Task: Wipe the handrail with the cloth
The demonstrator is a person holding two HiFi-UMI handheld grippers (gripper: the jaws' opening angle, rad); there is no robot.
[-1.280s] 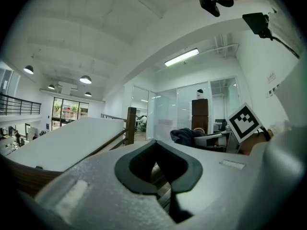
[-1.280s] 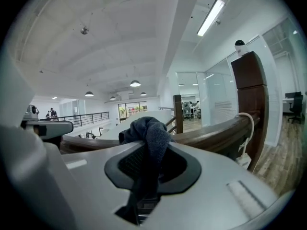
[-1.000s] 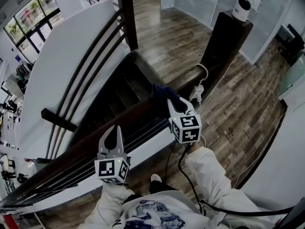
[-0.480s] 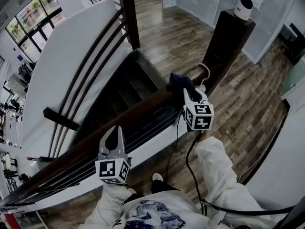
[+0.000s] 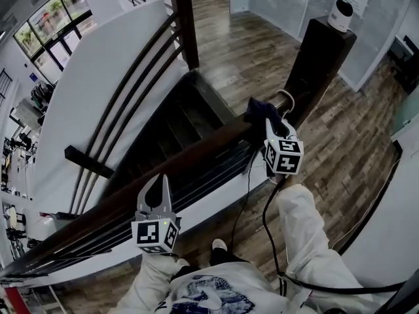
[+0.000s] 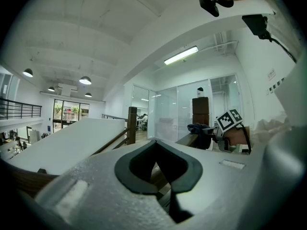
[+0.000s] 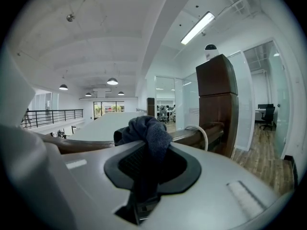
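Note:
A dark wooden handrail [image 5: 190, 159] climbs from lower left to a dark newel post [image 5: 317, 51]. A dark blue cloth [image 5: 260, 108] lies bunched on the rail's top end, just short of the post. My right gripper [image 5: 270, 124] is shut on the cloth and presses it against the rail. The right gripper view shows the cloth [image 7: 146, 128] bulging up between that gripper's [image 7: 146, 146] jaws, with the rail [image 7: 194, 137] behind. My left gripper [image 5: 157, 185] hovers beside the rail lower down, shut and holding nothing. In its own view [image 6: 153, 143] the cloth [image 6: 199, 128] is far ahead.
A white rounded device [image 5: 340, 15] sits on top of the post. A white cable [image 5: 288, 102] loops over the rail end beside the cloth. Dark stairs [image 5: 177, 126] drop away beyond the rail, with a second railing [image 5: 124, 97] on the far side. Wood flooring [image 5: 327, 156] is on the right.
My right gripper has slid the cloth up along the rail toward the post. The left gripper has stayed where it was.

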